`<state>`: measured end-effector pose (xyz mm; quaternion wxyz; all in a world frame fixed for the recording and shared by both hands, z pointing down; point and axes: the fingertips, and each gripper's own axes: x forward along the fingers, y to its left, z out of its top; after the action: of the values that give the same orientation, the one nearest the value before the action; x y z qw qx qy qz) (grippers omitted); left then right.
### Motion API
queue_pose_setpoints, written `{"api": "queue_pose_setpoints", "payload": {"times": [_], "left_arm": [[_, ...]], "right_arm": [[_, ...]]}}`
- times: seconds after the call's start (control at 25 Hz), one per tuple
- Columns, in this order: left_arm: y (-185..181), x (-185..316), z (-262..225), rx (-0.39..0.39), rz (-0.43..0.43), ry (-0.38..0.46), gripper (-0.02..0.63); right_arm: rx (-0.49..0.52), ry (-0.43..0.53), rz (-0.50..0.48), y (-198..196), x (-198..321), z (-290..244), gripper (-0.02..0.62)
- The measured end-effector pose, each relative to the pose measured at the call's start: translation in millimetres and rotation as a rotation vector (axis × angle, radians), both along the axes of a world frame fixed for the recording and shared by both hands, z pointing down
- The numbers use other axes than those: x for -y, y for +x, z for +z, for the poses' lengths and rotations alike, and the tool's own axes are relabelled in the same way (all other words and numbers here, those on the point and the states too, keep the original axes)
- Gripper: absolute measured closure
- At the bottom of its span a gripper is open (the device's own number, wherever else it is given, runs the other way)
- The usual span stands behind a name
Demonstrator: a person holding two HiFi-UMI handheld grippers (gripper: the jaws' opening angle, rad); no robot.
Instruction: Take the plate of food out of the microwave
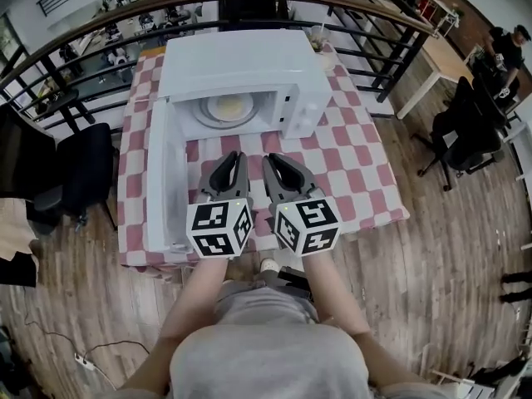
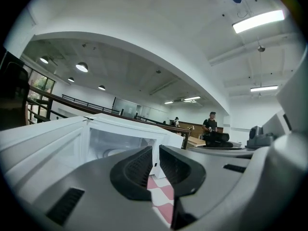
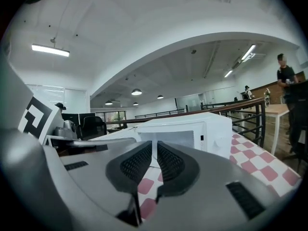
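The left gripper (image 1: 233,161) and the right gripper (image 1: 275,162) hover side by side over the near middle of the checkered table (image 1: 359,166). Each has its jaws drawn together with nothing between them. Just to their left, the microwave (image 1: 243,63) has its door (image 1: 164,181) swung wide open toward the table's near-left corner. Beyond the fingertips (image 1: 239,158), clearly apart from them, the plate of food (image 1: 230,106) lies inside the open cavity, at the table's far middle.
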<state>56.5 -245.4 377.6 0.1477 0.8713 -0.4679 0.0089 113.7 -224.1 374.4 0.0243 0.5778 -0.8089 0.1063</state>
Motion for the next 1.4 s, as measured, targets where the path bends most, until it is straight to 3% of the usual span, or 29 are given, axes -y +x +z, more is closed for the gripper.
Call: {"api": "queue_pose_setpoints", "payload": {"times": [0.12,0.24,0.4,0.6,0.84,1.16,1.4], "left_arm": [[-1.0,9.8,1.2,-0.008,-0.055,0.004,0.575],[-1.2,16.7,1.4,-0.011,-0.108,0.009,0.575],[5.8,19.4,2.4,-0.006,-0.136,0.027,0.575],[10.0,18.4,4.4,0.022,-0.160,0.050,0.584],[13.8,14.3,10.3,0.077,-0.151,0.072,0.603],[12.0,20.2,21.4,0.105,-0.161,0.057,0.603],[7.0,39.2,26.0,0.105,-0.160,0.045,0.603]], "right_arm": [[0.018,-0.013,-0.010,13.5,11.2,3.4,0.557],[0.048,-0.013,-0.053,22.4,20.7,2.5,0.425],[0.084,0.019,-0.096,32.1,29.8,0.1,0.334],[0.059,-0.023,-0.202,32.3,32.1,5.6,0.319],[-0.012,-0.057,-0.184,35.7,41.7,22.1,0.319],[0.126,-0.115,-0.201,22.3,61.7,44.4,0.319],[0.202,-0.148,-0.113,18.8,91.1,59.2,0.319]]}}
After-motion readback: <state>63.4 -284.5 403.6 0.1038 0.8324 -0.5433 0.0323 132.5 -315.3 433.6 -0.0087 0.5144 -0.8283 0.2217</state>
